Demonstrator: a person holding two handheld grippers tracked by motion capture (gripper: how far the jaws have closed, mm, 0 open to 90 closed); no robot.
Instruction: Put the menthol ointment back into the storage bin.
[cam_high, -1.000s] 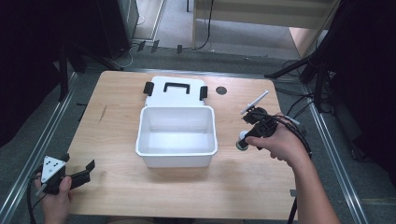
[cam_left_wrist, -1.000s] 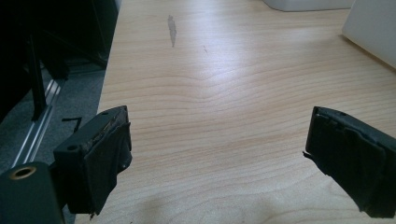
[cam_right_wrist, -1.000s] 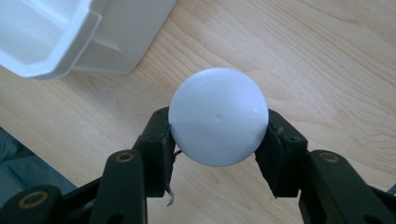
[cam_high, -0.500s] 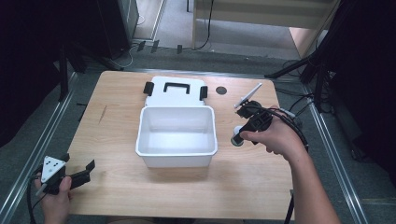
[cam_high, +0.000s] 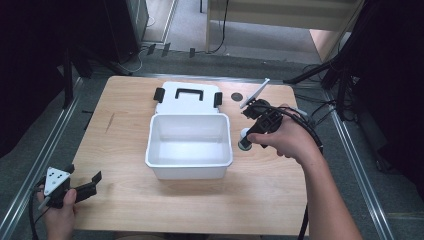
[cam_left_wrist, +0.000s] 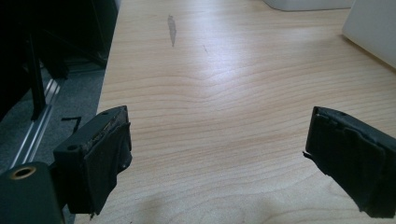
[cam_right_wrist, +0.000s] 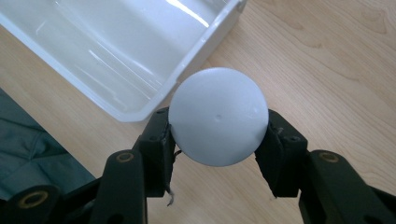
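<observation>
The right gripper (cam_right_wrist: 218, 135) is clamped on a white ball (cam_right_wrist: 218, 122), held just beside the open white bin (cam_high: 189, 145), whose rim lies immediately ahead of it. The left gripper (cam_left_wrist: 219, 158), jaws spread and empty, sits well apart over bare desk (cam_left_wrist: 224, 93).

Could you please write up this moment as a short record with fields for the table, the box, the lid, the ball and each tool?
table: light wood
box: white, open, nothing seen inside, near the table's middle
lid: white with a black handle and clips, lying flat behind the box
ball: white, clamped between the right tool's jaws, beside the box's rim
right tool: shut on the ball, just right of the box
left tool: jaws wide apart, holding nothing, at the table's near left corner
</observation>
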